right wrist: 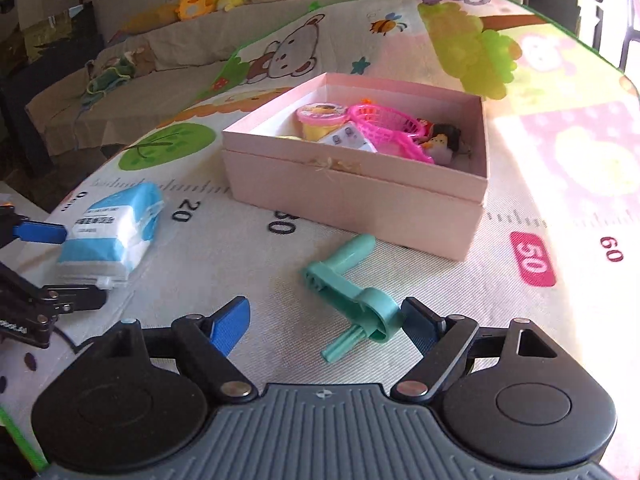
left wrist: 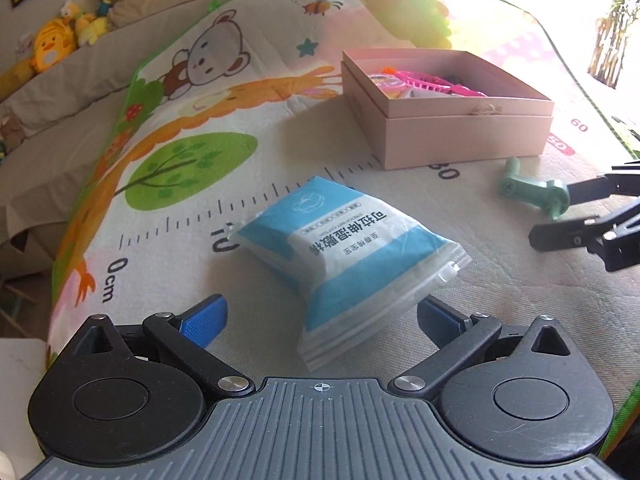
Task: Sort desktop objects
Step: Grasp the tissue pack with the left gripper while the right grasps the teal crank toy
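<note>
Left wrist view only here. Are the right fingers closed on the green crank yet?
Observer: No. The right gripper is open; the green crank lies on the mat between its fingers, ring end close to one finger.
Operator: What's in the box? I only see pink plastic.
Observer: The pink box also holds a small doll at its right end, next to the pink basket.

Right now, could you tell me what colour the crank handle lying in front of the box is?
Mint green; the crank handle shows best in the right wrist view.
</note>
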The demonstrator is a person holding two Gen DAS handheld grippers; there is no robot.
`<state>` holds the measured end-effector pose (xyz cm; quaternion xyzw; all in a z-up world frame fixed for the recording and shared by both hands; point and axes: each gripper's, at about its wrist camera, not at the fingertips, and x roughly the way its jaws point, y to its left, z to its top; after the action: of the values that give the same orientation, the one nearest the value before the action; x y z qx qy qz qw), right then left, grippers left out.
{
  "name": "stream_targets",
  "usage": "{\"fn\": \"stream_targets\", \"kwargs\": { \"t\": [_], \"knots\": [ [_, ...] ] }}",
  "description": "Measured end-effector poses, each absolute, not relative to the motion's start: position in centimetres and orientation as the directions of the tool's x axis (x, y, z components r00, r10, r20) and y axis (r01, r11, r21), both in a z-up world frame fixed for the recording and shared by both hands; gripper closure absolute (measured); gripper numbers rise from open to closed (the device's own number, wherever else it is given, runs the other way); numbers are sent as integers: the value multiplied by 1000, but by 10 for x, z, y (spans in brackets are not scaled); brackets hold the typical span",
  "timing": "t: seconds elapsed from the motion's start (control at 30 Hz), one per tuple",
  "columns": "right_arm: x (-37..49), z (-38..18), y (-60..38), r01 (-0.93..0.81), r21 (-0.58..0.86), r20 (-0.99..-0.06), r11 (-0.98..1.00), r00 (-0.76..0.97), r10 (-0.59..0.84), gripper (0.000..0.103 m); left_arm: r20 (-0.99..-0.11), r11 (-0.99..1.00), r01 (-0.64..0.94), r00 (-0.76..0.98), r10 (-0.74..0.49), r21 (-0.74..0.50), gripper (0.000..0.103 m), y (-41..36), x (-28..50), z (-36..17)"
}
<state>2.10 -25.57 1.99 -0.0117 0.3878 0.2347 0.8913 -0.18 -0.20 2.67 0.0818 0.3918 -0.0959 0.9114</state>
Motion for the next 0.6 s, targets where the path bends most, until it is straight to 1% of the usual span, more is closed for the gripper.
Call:
{"fn": "stream_targets", "kwargs": {
  "t": [0.03, 0.07, 0.17, 0.27, 0.33, 0.43, 0.5, 0.6],
  "knots": [
    [13, 22, -254, -465, 179, -685, 867, 574, 450, 20, -728, 967, 250, 673, -135, 52, 0, -2, -4, 30],
    [5, 25, -252, -486, 163, -674, 858, 580, 457, 20, -724, 965, 260, 670, -161, 26, 0, -2, -6, 33],
    [-5, 30, -251, -444, 65, -661, 894, 652, 372, 20, -710, 964, 264, 674, -205, -29, 0, -8, -4, 42],
    [-2, 30, -259, -360, 40, -660, 932, 691, 295, 22, -704, 966, 256, 678, -212, -44, 0, -21, 8, 44],
    [3, 30, -264, -326, 67, -663, 943, 692, 286, 30, -710, 970, 242, 681, -181, -15, 0, -30, 20, 40],
    [10, 32, -267, -293, 119, -656, 949, 695, 296, 36, -728, 979, 193, 680, -87, 64, 0, -34, 33, 29],
    [16, 33, -262, -281, 134, -655, 950, 695, 297, 38, -735, 981, 181, 674, -70, 73, 0, -28, 34, 26],
    [30, 28, -251, -272, 152, -667, 950, 681, 302, 44, -739, 983, 158, 672, -40, 90, 0, -15, 31, 24]
  ]
}}
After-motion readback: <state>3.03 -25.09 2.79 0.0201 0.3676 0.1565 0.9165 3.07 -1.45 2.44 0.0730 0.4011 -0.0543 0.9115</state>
